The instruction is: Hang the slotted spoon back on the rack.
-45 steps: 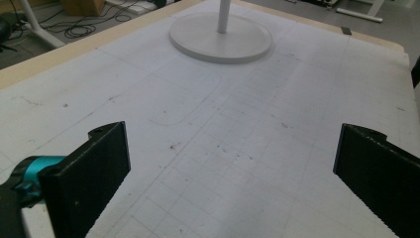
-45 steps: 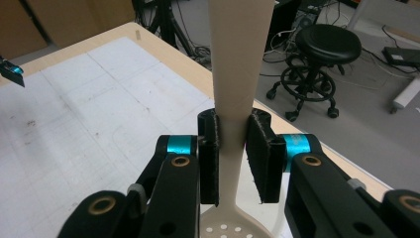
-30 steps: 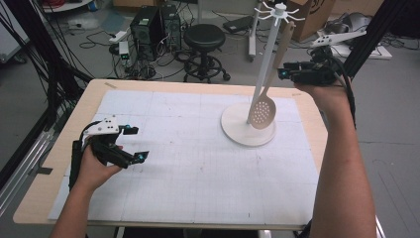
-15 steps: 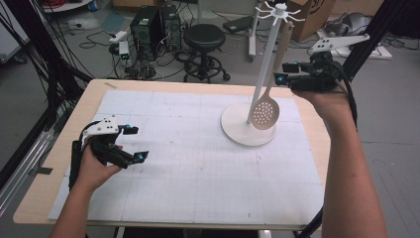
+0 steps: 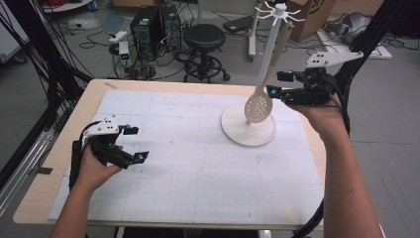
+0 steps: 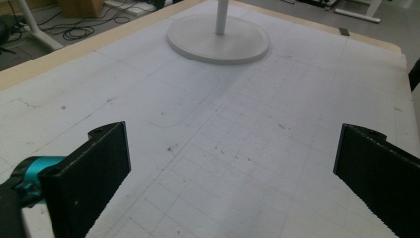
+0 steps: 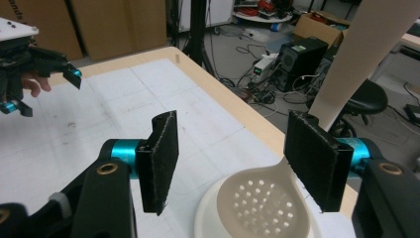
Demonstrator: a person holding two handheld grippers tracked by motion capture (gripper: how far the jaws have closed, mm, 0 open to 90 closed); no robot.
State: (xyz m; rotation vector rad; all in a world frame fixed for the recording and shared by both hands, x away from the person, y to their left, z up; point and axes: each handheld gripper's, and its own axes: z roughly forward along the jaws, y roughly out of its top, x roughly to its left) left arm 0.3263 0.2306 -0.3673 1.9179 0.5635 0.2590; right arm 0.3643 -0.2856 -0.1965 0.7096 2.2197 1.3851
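A pale slotted spoon (image 5: 258,106) hangs by its handle from a white hook stand (image 5: 268,59). The stand's round base (image 5: 233,130) sits on the right half of the table. My right gripper (image 5: 275,83) is open, in the air just right of the spoon's neck. In the right gripper view its jaws (image 7: 237,161) stand wide apart above the perforated bowl (image 7: 265,204), and the handle (image 7: 369,49) rises behind the right jaw. My left gripper (image 5: 138,143) rests open low over the mat at the left, holding nothing (image 6: 228,163).
A white gridded mat (image 5: 198,163) covers the wooden table (image 5: 34,198). The stand base (image 6: 218,42) lies far ahead in the left gripper view. A black stool (image 5: 204,37), computers and cables sit on the floor beyond the far edge.
My right gripper has moved left and slightly down, closing in on the spoon's neck. The spoon still hangs in place. The left gripper has not moved.
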